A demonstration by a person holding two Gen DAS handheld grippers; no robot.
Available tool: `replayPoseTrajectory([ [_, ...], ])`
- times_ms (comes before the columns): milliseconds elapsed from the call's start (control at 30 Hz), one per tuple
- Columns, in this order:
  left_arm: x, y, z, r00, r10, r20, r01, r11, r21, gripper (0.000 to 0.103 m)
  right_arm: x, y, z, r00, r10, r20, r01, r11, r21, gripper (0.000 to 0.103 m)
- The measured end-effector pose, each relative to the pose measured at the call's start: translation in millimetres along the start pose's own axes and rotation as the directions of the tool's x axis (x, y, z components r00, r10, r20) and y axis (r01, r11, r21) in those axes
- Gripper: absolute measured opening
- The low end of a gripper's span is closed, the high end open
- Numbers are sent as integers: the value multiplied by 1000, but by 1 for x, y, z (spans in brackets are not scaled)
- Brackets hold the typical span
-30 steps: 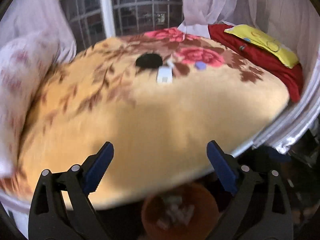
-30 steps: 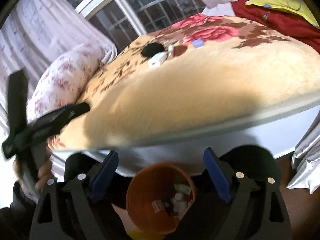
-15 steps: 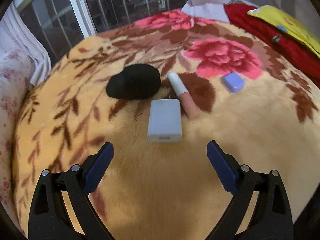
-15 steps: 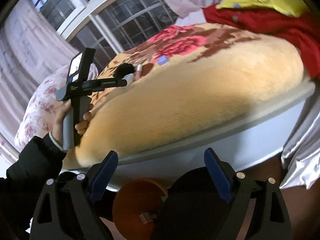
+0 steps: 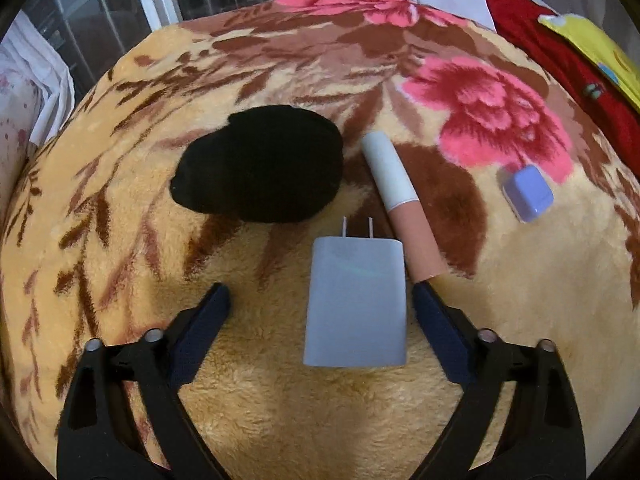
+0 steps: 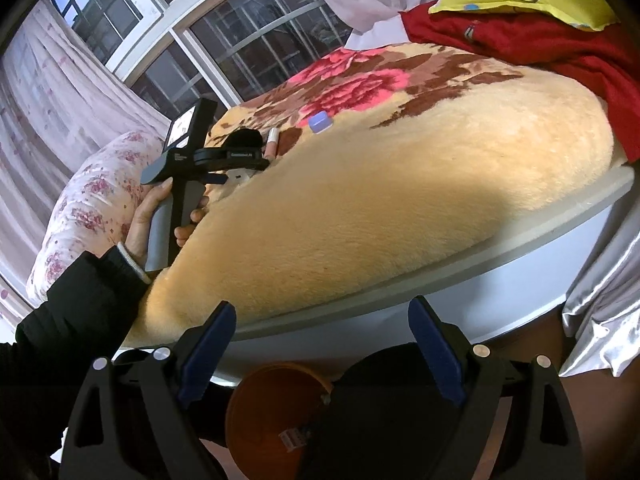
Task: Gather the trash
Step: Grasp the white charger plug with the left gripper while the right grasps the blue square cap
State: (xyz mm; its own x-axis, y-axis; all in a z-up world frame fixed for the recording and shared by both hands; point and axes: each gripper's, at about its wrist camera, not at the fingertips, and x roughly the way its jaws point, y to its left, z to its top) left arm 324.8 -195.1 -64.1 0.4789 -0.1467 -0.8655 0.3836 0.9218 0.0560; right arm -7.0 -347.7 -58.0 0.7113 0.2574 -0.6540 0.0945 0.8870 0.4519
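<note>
Left tongs (image 5: 320, 300) spread wide, low over the plush floral yellow blanket (image 5: 120, 200), straddling the pale blue flat plug-in charger (image 5: 356, 300); right pad just beside its edge, left pad well apart. Ahead-left of the tips, a black rounded fabric lump (image 5: 260, 164). Ahead-right, a white-capped peach tube (image 5: 400, 200), its near end by the right pad. Farther right, a small lilac rounded box (image 5: 528, 192).

Right tongs (image 6: 320, 340) also gaping, empty, held off the white bed edge (image 6: 440, 276). Below the tips, an orange round bin (image 6: 272, 408) with scraps inside. Far left, bare left hand (image 6: 148, 216) gripping the grey handle, black sleeve (image 6: 72, 312) behind.
</note>
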Motion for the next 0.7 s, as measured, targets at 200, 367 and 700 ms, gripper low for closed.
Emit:
replayPoseTrajectory([
  [200,-19,4,-14,997,14,73,-12,1000,-21,39,2,23,11,1000,-17,-13,17,999,-44,86],
  [367,-54,39,-41,996,15,90,-3,990,-140,39,2,41,27,999,-36,-6,35,992,-123,86],
  [700,-61,118,-109,987,144,65,-120,953,-279,39,60,68,121,991,-126,33,130,939,-319,86],
])
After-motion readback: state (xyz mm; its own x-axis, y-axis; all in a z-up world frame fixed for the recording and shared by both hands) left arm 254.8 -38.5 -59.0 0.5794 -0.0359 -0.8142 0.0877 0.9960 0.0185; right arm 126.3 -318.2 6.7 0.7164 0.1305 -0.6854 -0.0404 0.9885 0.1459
